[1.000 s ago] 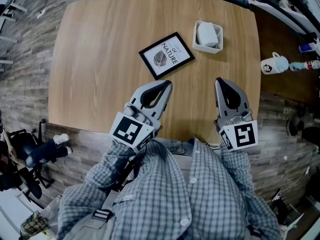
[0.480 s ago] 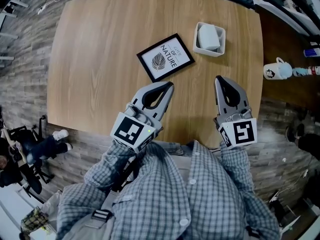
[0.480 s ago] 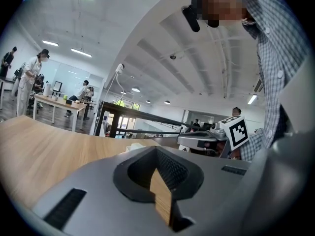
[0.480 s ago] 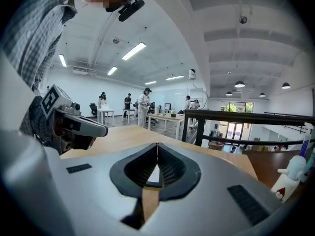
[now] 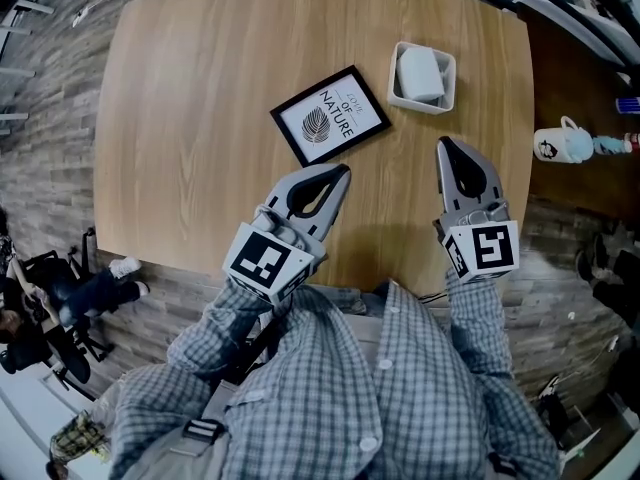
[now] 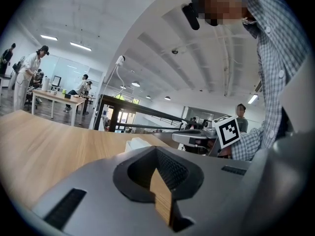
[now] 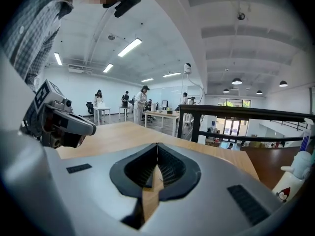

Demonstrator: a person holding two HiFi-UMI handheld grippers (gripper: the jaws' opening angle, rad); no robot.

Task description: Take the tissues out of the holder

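Observation:
The white tissue holder (image 5: pixel 421 76) stands at the far right of the wooden table (image 5: pixel 200 118), with a white wad of tissues (image 5: pixel 418 71) inside it. My right gripper (image 5: pixel 445 145) is shut and empty, pointing at the holder from a short way in front of it. My left gripper (image 5: pixel 343 171) is also shut and empty, just in front of the black picture frame (image 5: pixel 331 115). In the left gripper view the holder (image 6: pixel 137 143) peeks over the closed jaws, with the right gripper (image 6: pixel 197 137) beyond it. The right gripper view shows only bare tabletop ahead, with the left gripper (image 7: pixel 59 122) at its left.
The framed print lies flat to the left of the holder. A white mug (image 5: pixel 560 146) and a bottle (image 5: pixel 625 140) stand on a darker surface past the table's right edge. The table's front edge runs just under my hands. Several people stand at desks (image 6: pixel 29 77) far off.
Both grippers have eased forward and lower over the table, still shut. The right one has come nearer to the tissue holder.

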